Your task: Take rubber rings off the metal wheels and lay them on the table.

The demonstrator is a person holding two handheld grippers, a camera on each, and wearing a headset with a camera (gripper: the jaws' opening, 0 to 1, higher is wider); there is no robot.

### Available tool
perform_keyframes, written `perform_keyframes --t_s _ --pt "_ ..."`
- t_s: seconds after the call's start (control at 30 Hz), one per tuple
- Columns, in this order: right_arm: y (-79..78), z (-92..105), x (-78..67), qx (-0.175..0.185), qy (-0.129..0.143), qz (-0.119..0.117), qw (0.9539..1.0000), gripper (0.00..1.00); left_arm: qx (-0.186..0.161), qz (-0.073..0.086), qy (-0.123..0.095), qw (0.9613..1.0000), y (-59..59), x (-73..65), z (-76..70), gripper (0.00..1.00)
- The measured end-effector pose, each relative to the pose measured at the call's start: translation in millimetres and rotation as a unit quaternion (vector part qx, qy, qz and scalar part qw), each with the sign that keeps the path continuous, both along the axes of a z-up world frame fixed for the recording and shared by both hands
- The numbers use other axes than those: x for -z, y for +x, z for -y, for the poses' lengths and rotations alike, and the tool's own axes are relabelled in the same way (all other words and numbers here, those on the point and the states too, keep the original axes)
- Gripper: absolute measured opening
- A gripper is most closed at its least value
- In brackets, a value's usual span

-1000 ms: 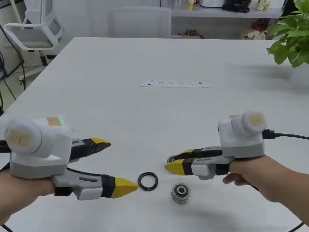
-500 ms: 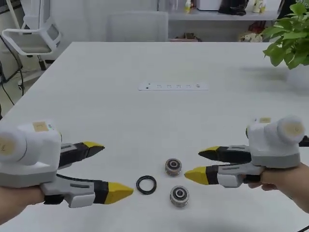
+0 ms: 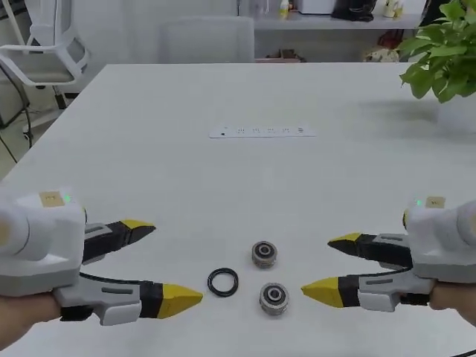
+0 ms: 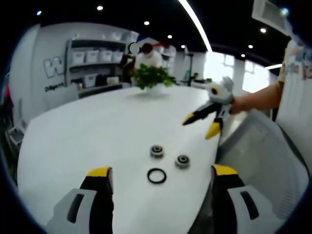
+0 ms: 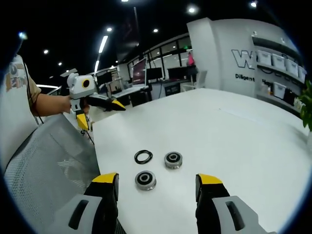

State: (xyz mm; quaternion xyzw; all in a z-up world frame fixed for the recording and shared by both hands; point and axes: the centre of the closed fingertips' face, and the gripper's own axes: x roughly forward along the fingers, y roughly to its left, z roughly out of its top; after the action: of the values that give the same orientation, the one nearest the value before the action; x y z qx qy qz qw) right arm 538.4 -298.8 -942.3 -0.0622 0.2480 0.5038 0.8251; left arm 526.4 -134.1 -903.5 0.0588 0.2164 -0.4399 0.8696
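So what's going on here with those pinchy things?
A person holds a gripper in each hand over a white table. The left gripper and right gripper are both open and empty. Between them lie two metal wheels, the far wheel and the near wheel. A black rubber ring lies flat beside them, touching neither. The job is pulling rings off wheels; right now neither gripper touches anything.

Open-plan office with a meeting table

A long white worktop [image 3: 223, 97] with an inset socket strip [image 3: 255, 132], an office chair [image 3: 44, 52], a potted plant [image 3: 442, 48], wall shelves [image 4: 92, 63] of boxes, desk monitors [image 5: 139, 72], and strip ceiling lights [image 5: 103, 43].
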Motion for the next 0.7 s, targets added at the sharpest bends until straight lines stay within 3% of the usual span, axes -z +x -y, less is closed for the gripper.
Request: perform_keyframes --t_s 0.3,0.7 --pt "-7.9 17.7 2.0 0.014 -0.008 0.007 0.9998 0.70 0.003 0.011 0.011 0.9999 -2.7 -1.6 -1.5 0.85" --pt "-12.5 38.0 5.4 0.046 -0.002 0.001 0.9990 0.74 -0.009 0.009 0.005 0.9999 -5.6 -1.1 -5.5 0.85"
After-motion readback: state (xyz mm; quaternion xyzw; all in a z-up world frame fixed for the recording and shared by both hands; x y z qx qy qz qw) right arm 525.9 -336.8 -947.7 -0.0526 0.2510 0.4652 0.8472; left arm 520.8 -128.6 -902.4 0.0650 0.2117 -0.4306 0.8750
